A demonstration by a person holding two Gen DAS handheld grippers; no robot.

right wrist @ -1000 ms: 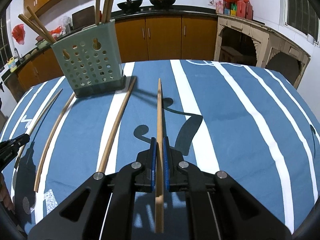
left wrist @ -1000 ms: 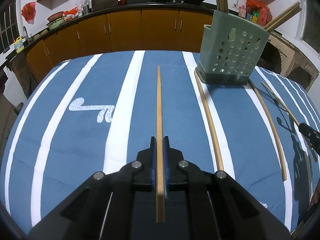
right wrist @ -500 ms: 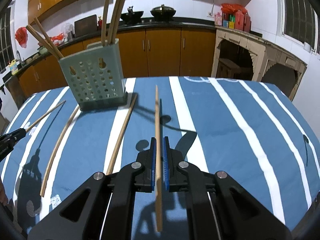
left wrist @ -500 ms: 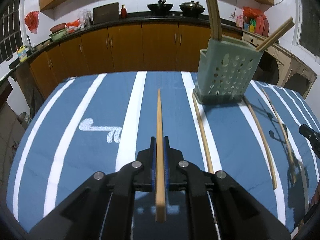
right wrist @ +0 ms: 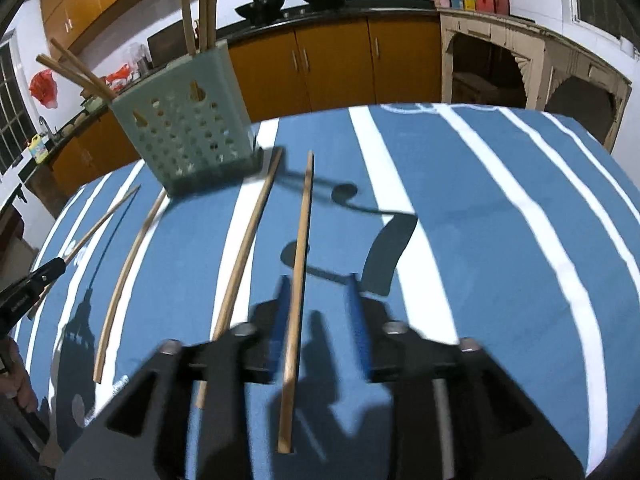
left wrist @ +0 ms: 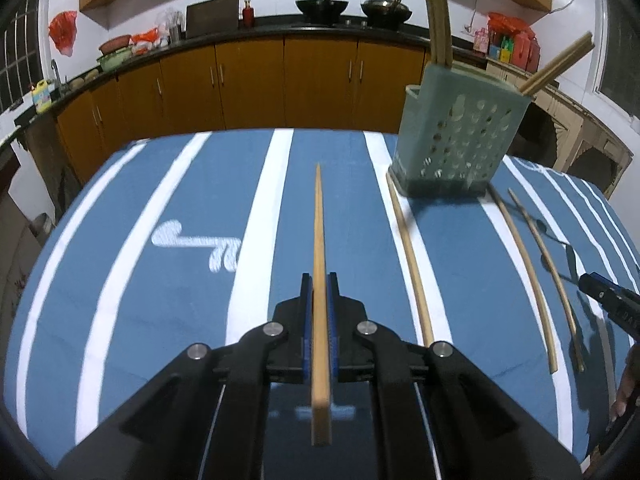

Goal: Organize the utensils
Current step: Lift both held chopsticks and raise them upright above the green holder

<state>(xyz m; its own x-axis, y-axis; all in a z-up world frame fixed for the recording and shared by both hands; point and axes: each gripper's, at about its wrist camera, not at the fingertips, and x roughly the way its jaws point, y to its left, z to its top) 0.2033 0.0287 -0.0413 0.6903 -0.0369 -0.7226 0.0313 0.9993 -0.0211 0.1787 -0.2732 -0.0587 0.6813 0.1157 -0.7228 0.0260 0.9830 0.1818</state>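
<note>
Chopsticks are in both tongs: the left gripper (left wrist: 319, 300) is squeezed tight on one chopstick (left wrist: 319, 264) that points out over the blue striped cloth (left wrist: 168, 200), and the right gripper (right wrist: 318, 308) has its jaws opening, with another chopstick (right wrist: 298, 280) lying loose between them, close to the left blue pad. A bit farther out, three more loose chopsticks (right wrist: 244, 252) lie flat on the cloth. At the far end stands the green holder (right wrist: 188, 136) with holes in it, and a few chopsticks stick up out of it.
</note>
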